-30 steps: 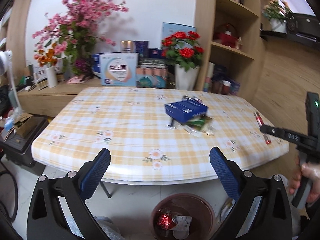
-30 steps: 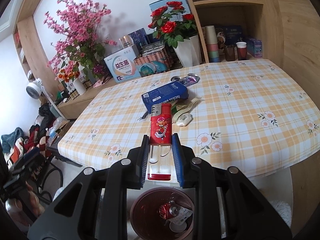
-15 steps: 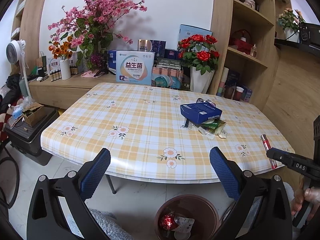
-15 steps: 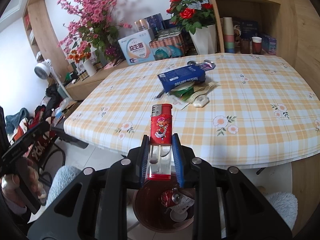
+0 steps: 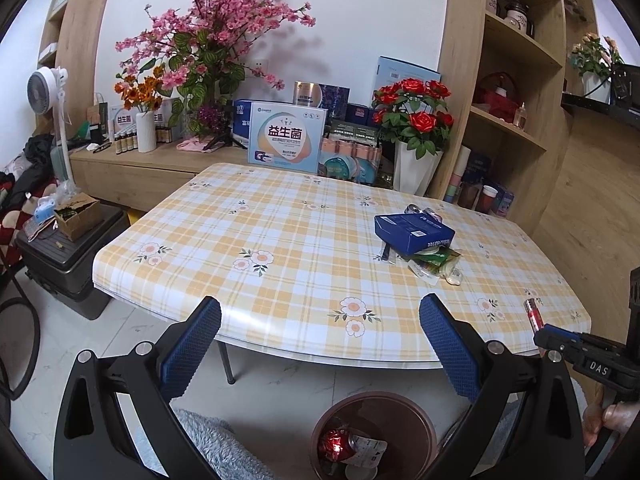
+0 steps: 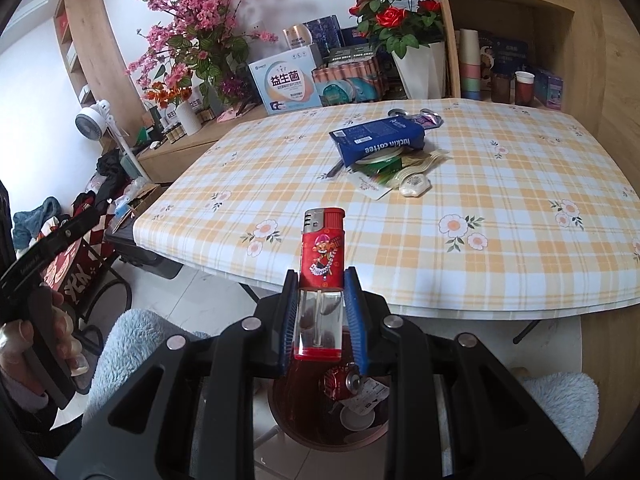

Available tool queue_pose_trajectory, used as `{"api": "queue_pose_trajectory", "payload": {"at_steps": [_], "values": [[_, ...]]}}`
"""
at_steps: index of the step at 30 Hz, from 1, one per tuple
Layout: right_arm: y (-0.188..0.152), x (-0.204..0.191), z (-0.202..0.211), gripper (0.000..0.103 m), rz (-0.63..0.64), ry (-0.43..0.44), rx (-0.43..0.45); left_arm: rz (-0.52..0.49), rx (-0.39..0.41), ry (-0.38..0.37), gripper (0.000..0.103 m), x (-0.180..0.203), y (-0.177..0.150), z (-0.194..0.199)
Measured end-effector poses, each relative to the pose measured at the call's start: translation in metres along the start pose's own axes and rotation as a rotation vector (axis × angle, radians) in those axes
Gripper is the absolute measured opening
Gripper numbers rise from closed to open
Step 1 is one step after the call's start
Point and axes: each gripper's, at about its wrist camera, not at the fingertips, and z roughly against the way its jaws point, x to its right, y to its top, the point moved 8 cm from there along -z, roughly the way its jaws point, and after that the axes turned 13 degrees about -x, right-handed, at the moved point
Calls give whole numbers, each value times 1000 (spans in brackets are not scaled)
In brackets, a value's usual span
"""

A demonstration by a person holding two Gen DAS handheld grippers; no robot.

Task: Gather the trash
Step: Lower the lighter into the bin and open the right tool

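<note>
Right wrist view: my right tool (image 6: 322,316) is clamped on the lighter (image 6: 322,280), pads squeezing the clear lower half while the red top sticks out past the tips. It's hanging off the near edge of the bench (image 6: 500,216), and the bin (image 6: 332,412) sits on the floor pretty much straight below, with a crushed can (image 6: 340,384) and some wrappers already in it. So I'd call this the drop-off step for the lighter.

The lens warps everything, so I can't swear the lighter is dead centre over the rim, but it looks close enough. I reckon the next move is just letting the pads part so it falls in, maybe a small nudge lower first so it doesn't bounce off the rim.

Left tool (image 5: 320,344) has its pads wide apart with nothing between them, hovering near the bin too. After the drop there's plenty left: the blue box (image 5: 414,233) and the wrappers (image 5: 438,263) tucked under it, out in the middle of the bench.
</note>
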Motion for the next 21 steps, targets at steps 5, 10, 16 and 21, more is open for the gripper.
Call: {"api": "queue_pose_trajectory", "payload": {"at_steps": [5, 10, 16, 21], "values": [[-5, -3, -2, 27, 8, 4, -12, 13, -1, -6, 97, -1, 0, 1], [-8, -8, -6, 28, 22, 10, -32, 6, 0, -1, 97, 0, -2, 1], [-7, -6, -7, 39, 15, 8, -28, 10, -3, 3, 97, -1, -3, -1], [-6, 0, -6, 62, -3, -5, -20, 13, -14, 7, 97, -2, -5, -4]]}}
